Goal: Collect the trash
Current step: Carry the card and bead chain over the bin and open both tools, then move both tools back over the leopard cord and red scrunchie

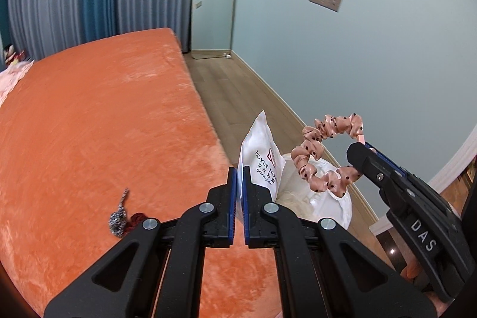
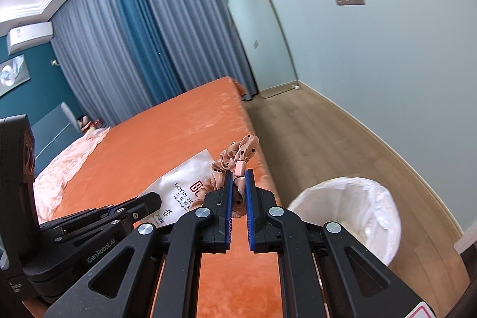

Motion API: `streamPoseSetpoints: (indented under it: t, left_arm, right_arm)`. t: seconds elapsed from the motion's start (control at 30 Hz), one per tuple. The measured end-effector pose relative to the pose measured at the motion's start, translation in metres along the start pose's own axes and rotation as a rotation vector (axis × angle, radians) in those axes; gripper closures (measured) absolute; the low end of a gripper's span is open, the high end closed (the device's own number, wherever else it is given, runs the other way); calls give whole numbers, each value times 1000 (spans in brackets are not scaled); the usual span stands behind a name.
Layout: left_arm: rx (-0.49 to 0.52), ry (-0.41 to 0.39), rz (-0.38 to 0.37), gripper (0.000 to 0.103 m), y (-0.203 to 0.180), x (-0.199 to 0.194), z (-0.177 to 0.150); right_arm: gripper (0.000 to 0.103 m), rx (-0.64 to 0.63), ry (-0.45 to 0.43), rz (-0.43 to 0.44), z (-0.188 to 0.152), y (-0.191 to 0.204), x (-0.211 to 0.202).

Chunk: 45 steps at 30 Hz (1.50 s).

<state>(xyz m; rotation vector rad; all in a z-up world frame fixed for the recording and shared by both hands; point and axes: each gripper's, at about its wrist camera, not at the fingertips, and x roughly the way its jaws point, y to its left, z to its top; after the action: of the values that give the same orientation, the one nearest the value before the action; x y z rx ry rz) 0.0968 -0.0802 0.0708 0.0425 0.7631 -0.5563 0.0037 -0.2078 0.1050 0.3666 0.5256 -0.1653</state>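
left wrist: left gripper pinching the white packet at center, lifted off the orange bed toward the lined bin | right wrist: right gripper clamped on the pink scrunchie, bin lower right, probably the drop spot

Bed top mostly bare orange, open to pass; small dark scrap lies near its front edge, pink bedding at the far left end. Wood floor strip between bed and wall is free up to the leaning mirror. Lined trash bin stands on that strip just beside the bed edge, mouth open, unobstructed above.
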Motion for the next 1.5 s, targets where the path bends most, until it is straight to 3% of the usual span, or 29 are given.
streamPoseSetpoints:
  t: [0.67, 0.83, 0.9, 0.93, 1.0, 1.43, 1.5]
  left_arm:
    - [112, 59, -119, 99, -70, 49, 8]
    - [106, 64, -129, 97, -77, 64, 11]
    - [102, 52, -131, 90, -79, 65, 12]
    - [103, 50, -132, 80, -80, 65, 13]
    - [105, 42, -112, 69, -82, 65, 13]
    - [86, 19, -68, 67, -66, 52, 12]
    - [78, 14, -65, 67, -60, 49, 12]
  right_arm:
    - [95, 78, 6, -142, 2, -78, 5]
    - [88, 76, 15, -167, 3, -86, 12]
    - [81, 75, 13, -188, 5, -89, 15]
    - [78, 77, 15, -192, 6, -90, 16]
    - [68, 87, 11, -200, 7, -95, 17]
    - [66, 73, 19, -178, 6, -81, 18]
    - [63, 63, 19, -172, 5, -74, 17]
